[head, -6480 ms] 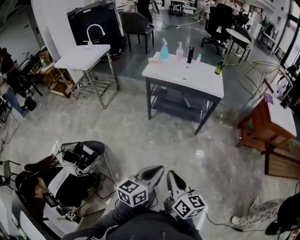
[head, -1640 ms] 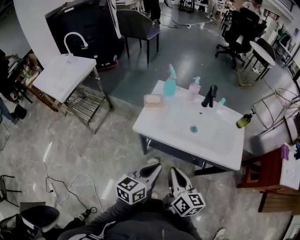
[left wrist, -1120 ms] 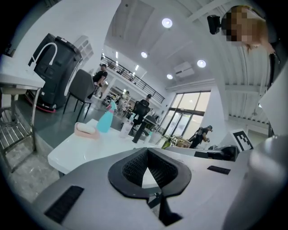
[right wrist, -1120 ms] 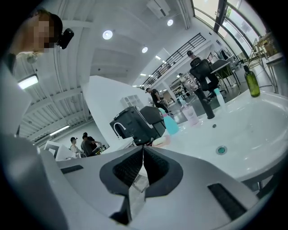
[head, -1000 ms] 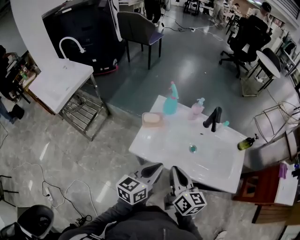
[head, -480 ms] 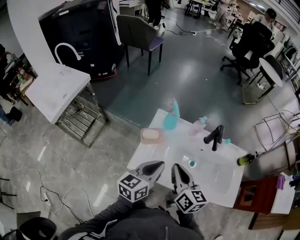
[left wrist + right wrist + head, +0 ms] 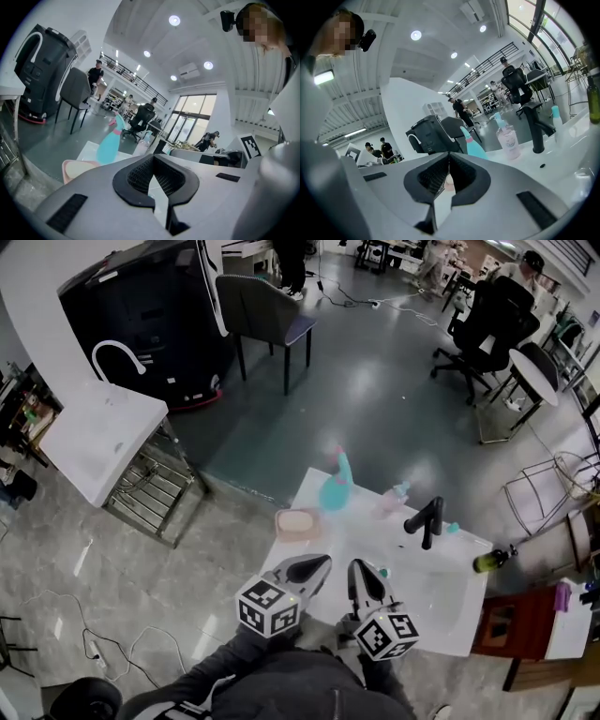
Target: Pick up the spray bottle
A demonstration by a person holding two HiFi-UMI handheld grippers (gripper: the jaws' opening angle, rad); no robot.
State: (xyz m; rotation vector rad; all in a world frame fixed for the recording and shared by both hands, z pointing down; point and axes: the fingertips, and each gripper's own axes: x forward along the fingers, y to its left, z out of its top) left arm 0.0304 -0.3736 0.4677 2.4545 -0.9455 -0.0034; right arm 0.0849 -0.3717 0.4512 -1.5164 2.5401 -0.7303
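step: approach | left gripper, right gripper: jaws together, empty | spray bottle: upright at worktop far edge, well ahead | next: likely open one gripper, reach for its neck

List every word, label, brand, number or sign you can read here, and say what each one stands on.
No readable text in any view.
Left tool and right tool: their cubes carry black-and-white square patterns, no letters or numbers.
Pink pump bottle: any print on its front is too blurred to read.
Spray bottle: no label shows.
Green bottle: too small to tell.
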